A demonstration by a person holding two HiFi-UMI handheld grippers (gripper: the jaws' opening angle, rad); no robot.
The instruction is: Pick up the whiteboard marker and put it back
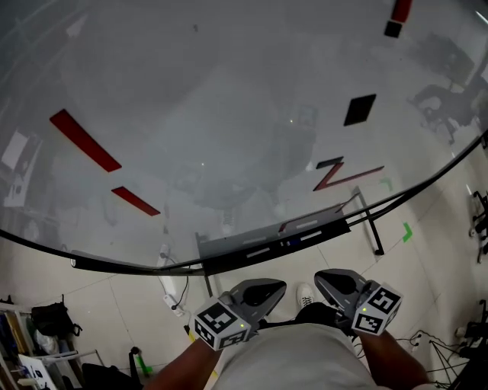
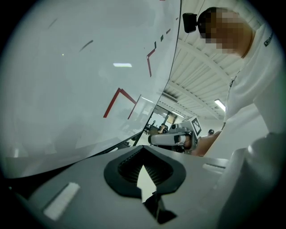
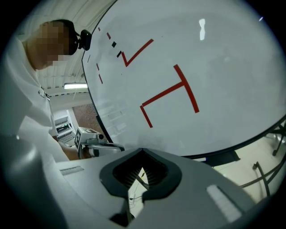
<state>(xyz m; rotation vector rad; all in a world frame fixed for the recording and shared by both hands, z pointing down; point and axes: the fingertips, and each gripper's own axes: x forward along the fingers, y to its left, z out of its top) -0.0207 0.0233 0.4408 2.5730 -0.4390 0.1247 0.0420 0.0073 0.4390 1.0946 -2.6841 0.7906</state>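
A large whiteboard (image 1: 229, 114) with red lines drawn on it fills the head view. Its grey tray (image 1: 229, 247) runs along the bottom edge and holds a few pale strips and one small blue item (image 1: 287, 244); I cannot tell which of them is the marker. My left gripper (image 1: 263, 289) and right gripper (image 1: 335, 279) are held close to my body, below the tray and apart from it. Both are shut with nothing between the jaws. In the left gripper view the left gripper (image 2: 144, 167) points past the board edge, where the right gripper (image 2: 178, 136) shows. In the right gripper view the right gripper (image 3: 142, 167) faces the board.
Black squares (image 1: 360, 109) and a red-and-black block (image 1: 396, 17) stick to the board. The stand's leg (image 1: 374, 228) reaches onto the tiled floor by green tape (image 1: 406, 232). A white power strip (image 1: 169, 286) and a dark bag (image 1: 53, 318) lie lower left.
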